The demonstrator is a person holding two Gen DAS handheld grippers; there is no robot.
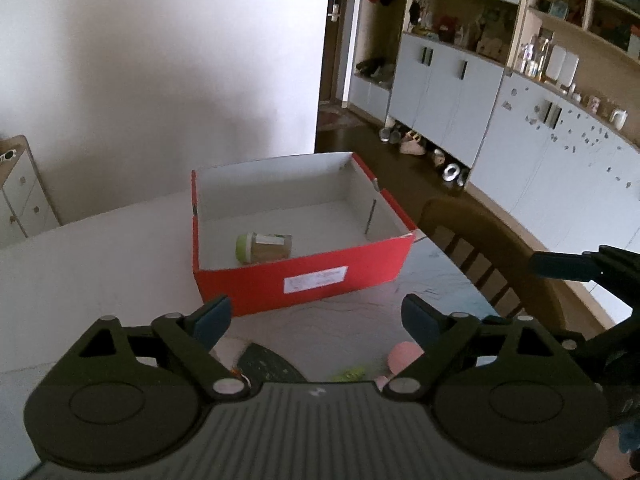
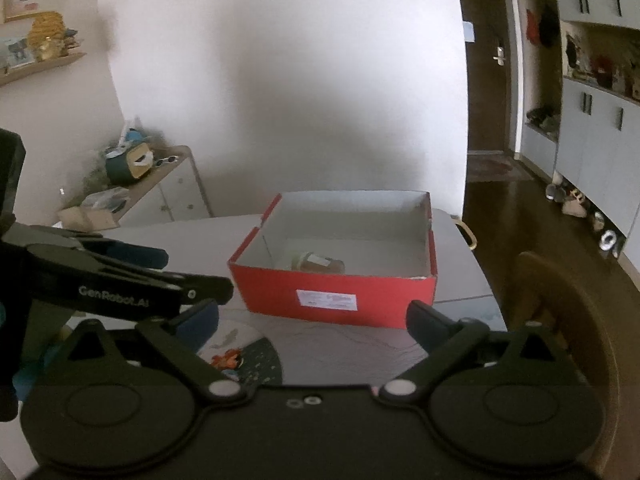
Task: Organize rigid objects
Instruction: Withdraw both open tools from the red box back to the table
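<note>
Pale grey marbled stone makes the table (image 1: 120, 248), the largest thing near both cameras. On its far part stands a red cardboard box (image 1: 304, 280) with a white inside and no lid. A wooden chair (image 1: 492, 240) stands at the right edge of the table. Inside the box a small jar (image 1: 264, 247) with a green cap lies on its side, near the front wall. Both tongs hang above the near part of the table: the left gripper (image 1: 316, 316) is released and grasps nothing, and the right gripper (image 2: 312, 316) is spread wide and is empty too.
</note>
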